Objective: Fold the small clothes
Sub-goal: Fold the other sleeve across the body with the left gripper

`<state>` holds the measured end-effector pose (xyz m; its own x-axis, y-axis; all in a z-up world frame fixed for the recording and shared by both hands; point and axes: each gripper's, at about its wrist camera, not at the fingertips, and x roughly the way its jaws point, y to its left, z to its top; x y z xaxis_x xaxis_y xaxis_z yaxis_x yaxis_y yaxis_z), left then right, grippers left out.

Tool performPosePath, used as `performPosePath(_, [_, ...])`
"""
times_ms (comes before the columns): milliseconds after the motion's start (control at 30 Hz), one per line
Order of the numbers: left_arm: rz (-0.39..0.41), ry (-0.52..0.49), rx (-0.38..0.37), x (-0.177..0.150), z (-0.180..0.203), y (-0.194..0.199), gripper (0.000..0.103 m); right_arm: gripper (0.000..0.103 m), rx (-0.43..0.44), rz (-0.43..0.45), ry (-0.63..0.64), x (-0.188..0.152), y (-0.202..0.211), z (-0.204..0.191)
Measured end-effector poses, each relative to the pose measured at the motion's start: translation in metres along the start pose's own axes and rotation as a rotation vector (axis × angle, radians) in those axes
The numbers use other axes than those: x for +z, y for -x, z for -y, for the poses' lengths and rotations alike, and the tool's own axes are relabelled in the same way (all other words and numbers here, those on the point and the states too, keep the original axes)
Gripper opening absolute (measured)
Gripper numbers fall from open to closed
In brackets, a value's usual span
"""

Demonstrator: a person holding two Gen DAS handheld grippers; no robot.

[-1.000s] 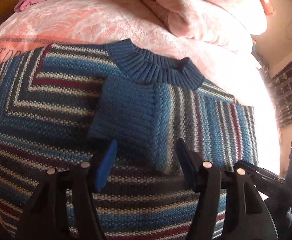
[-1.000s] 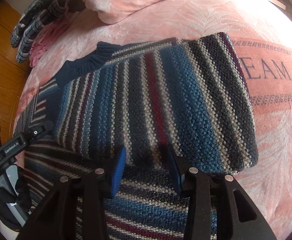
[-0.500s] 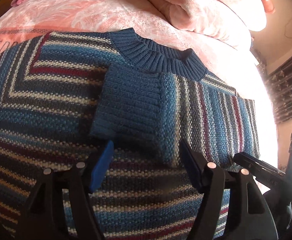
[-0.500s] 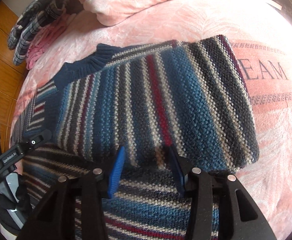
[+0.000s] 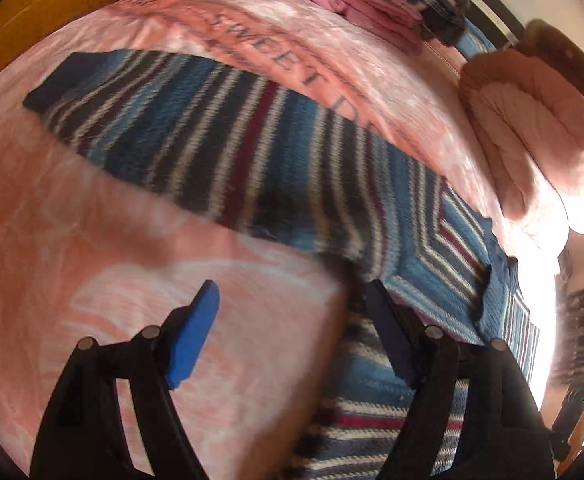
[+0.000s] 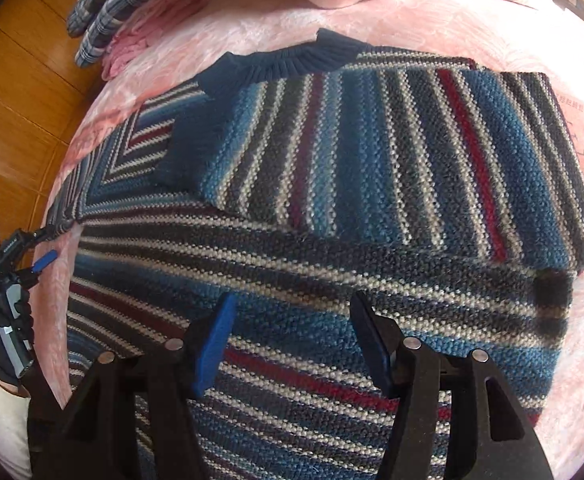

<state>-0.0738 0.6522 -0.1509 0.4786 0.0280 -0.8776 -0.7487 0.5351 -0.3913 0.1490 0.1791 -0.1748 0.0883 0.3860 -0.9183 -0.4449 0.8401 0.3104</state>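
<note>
From the left wrist camera, the left gripper (image 5: 292,312) stands with its blue-padded fingers (image 5: 193,334) spread wide and nothing between them, hovering above the pink plush blanket (image 5: 91,240) that covers the bed. The blue, grey, white and maroon striped knitted sweater (image 5: 251,152) lies flat on that blanket, one long sleeve stretched out away to the left below the printed lettering, its body just under the gripper's right finger. A stack of folded pink and plaid clothes (image 5: 372,4) sits at the far edge, and a rolled pink quilt (image 5: 532,128) lies to the right. From the right wrist camera, the right gripper (image 6: 292,340) is likewise wide apart and empty, poised over the sweater's (image 6: 332,240) body, where the other sleeve (image 6: 392,148) is folded across the chest below the dark ribbed collar (image 6: 287,64). The left gripper (image 6: 43,248) shows at the sweater's left edge, in a gloved hand (image 6: 7,332).
</note>
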Motion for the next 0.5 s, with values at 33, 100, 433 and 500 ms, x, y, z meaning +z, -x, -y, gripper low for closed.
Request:
performPosePath(33, [0.005,0.036,-0.005,0.007,-0.012,-0.002,0.075,0.060,-0.010,-0.006,-0.002,-0.001,-0.006,-0.001])
performPosePath(100, [0.009,0.093,-0.034,0.019,-0.032,-0.009,0.075,0.061,-0.025,-0.012,-0.003,-0.004,-0.014,-0.002])
performPosePath(433, [0.065,0.354,-0.263,0.060,-0.083,-0.027,0.074,0.068,-0.053,0.011,0.041,-0.003,-0.028,-0.007])
performPosePath(500, [0.063,0.378,-0.302,0.066,-0.088,-0.030,0.074,0.072,-0.060,0.017,0.052,-0.002,-0.033,-0.014])
